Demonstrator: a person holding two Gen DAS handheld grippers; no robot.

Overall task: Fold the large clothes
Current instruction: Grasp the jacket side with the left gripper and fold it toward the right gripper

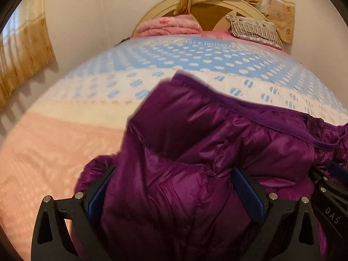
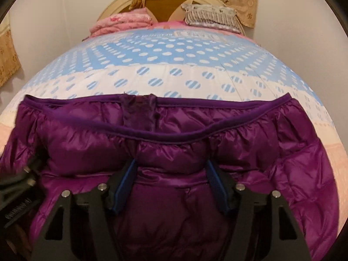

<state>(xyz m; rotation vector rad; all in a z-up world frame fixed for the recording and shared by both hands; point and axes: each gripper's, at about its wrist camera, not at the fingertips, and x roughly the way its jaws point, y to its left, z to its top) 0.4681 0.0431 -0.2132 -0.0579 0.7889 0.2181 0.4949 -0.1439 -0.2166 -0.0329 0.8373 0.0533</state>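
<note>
Little can be read. In the left wrist view, the white letters "DAS" stand on the black body of the right gripper (image 1: pixel 332 198), which shows at the lower right edge, just to the right of the left gripper's own fingers. In the right wrist view, the left gripper (image 2: pixel 17 195) at the lower left edge carries a white marking too, but it is blurred and cannot be read. Far ahead of both grippers, the blue polka-dot bedsheet (image 2: pixel 174 50) bears a printed panel with lettering near the headboard, too small to make out.
</note>
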